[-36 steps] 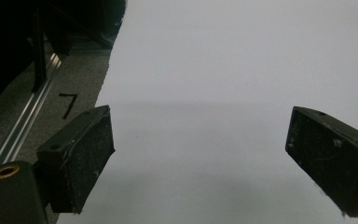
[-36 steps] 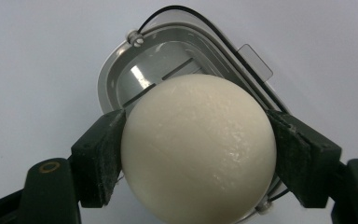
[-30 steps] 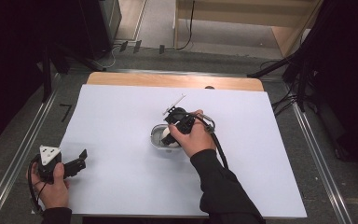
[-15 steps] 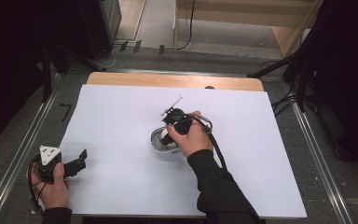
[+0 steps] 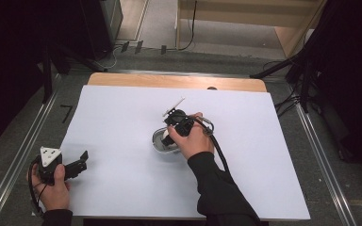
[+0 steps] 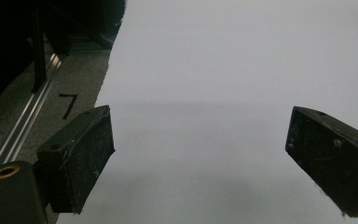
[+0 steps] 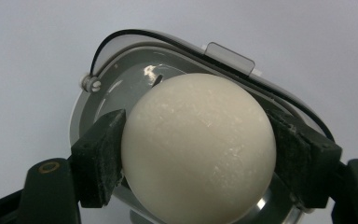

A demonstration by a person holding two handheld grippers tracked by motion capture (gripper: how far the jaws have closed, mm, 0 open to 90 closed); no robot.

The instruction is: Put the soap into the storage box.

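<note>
Two grippers, one ball and one small clear container with a wire handle sit over a table [image 5: 122,117] covered by one white sheet. At left, the left gripper [image 5: 78,162] rests near the sheet's near-left edge, its jaws wide apart with nothing between them. Toward the centre, the right gripper [image 5: 168,139] points down over the container [image 5: 158,141], its pads clamped on either side of the cream ball [image 7: 198,149], which hangs just above the container's open mouth. Compared with a second earlier, the container and right hand lie slightly nearer the left; the left hand has not shifted.
</note>
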